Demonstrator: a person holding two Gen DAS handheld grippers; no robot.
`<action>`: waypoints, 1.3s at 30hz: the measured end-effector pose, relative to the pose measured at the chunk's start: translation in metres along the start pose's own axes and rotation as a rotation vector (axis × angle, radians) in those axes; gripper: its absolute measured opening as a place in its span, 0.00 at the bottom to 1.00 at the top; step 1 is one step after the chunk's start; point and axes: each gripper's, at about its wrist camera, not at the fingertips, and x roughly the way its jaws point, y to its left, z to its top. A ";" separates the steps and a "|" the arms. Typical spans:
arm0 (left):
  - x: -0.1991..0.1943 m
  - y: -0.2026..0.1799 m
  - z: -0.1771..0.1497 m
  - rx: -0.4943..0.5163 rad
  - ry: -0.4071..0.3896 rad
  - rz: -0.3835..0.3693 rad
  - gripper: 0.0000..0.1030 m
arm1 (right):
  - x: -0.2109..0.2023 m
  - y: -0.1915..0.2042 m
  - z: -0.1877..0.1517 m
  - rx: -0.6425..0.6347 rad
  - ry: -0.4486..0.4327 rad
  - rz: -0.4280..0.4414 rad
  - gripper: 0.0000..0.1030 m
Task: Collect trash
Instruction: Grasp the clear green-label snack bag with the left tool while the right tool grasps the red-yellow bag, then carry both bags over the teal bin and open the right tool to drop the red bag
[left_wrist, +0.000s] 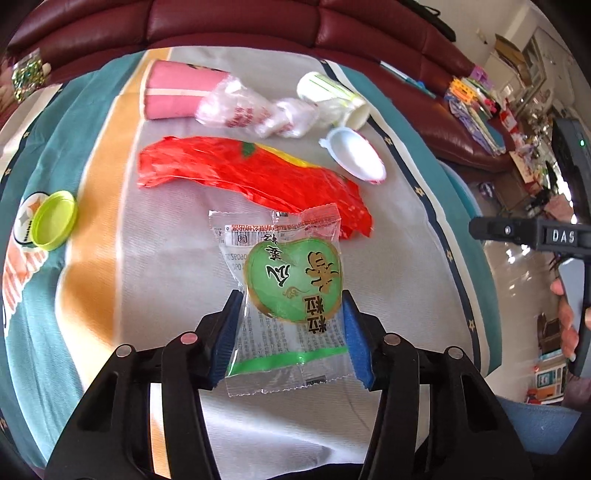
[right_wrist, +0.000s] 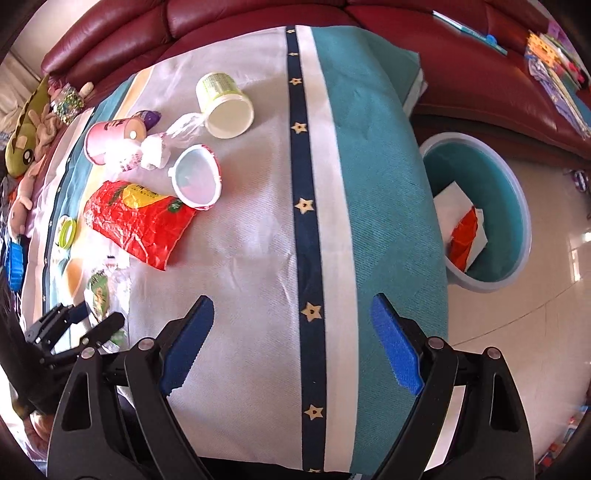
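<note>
My left gripper (left_wrist: 291, 301) is shut on a clear snack wrapper with a green heart label (left_wrist: 291, 280); the blue pads press its two sides just above the cloth. Beyond it lie a red crinkled bag (left_wrist: 251, 171), a white lid (left_wrist: 354, 153), a pink cup (left_wrist: 177, 90), a clear plastic bag (left_wrist: 251, 110) and a white cup (left_wrist: 328, 92). My right gripper (right_wrist: 291, 325) is open and empty over the striped cloth (right_wrist: 258, 258). The left gripper with the wrapper (right_wrist: 99, 295) shows at its left. A teal bin (right_wrist: 495, 206) with paper scraps stands on the floor at the right.
A yellow-green lid (left_wrist: 55, 218) lies at the cloth's left edge. A dark red leather sofa (left_wrist: 258, 22) runs behind the table. Soft toys (right_wrist: 26, 136) sit at the far left. Cluttered shelves (left_wrist: 517, 122) and a tiled floor (right_wrist: 517, 350) are on the right.
</note>
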 end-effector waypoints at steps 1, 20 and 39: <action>-0.006 0.010 0.002 -0.020 -0.011 -0.002 0.52 | 0.001 0.010 0.002 -0.032 -0.001 0.000 0.80; -0.050 0.114 0.023 -0.165 -0.112 0.023 0.52 | 0.075 0.182 0.076 -0.522 0.111 0.071 0.80; -0.043 0.115 0.034 -0.184 -0.113 0.023 0.53 | 0.073 0.161 0.075 -0.365 0.160 0.213 0.15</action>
